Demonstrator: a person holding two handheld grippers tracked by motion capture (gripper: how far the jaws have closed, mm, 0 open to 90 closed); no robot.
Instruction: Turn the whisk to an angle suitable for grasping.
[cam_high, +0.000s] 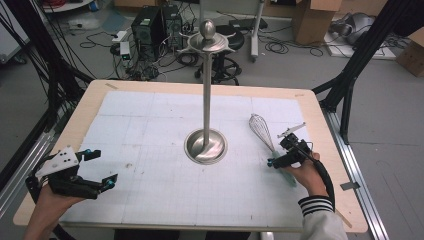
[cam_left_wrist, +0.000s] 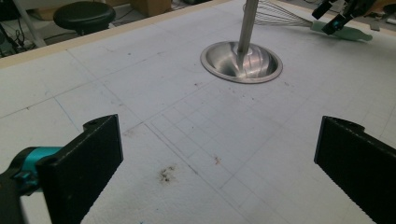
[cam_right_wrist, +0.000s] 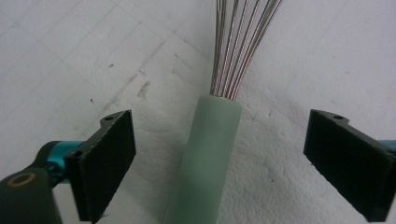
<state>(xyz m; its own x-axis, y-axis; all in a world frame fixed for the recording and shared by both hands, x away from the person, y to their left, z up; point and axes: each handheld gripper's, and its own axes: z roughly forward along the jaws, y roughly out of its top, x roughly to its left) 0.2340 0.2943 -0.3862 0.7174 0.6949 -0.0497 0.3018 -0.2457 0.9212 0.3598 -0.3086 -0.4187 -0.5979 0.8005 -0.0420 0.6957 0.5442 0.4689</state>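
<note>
From the high view, a pale wooden tabletop (cam_high: 75, 130) carried a white gridded mat (cam_high: 150, 150). At the mat's middle stood a polished metal stand (cam_high: 206, 100): a round dished base, a slim upright pole, and a flared collar with a knob on top. To its right lay a whisk (cam_high: 263, 131), its wire balloon pointing away from the person. The right gripper (cam_high: 285, 150), held in the right hand (cam_high: 306, 175), sat over the whisk's handle end. The left gripper (cam_high: 97, 167), with a grey three-cornered plate on top, hovered near the tabletop's left front corner, well apart from the stand, its jaws spread.

In the left gripper view, the left gripper (cam_left_wrist: 217, 154) had its two black jaws wide apart with bare mat between them; the mat's fuzzy weave and a few brown specks were plain here. The stand's mirror-bright base (cam_left_wrist: 242, 62) lay ahead, with the whisk (cam_left_wrist: 299, 18) and its pale green handle beyond.

The right gripper view gave the closest look: the right gripper (cam_right_wrist: 219, 158) was open, its jaws on either side of the whisk's smooth, matte green cylindrical handle (cam_right_wrist: 208, 158), touching neither. Thin wires (cam_right_wrist: 238, 46) fanned out from the handle's top.
</note>
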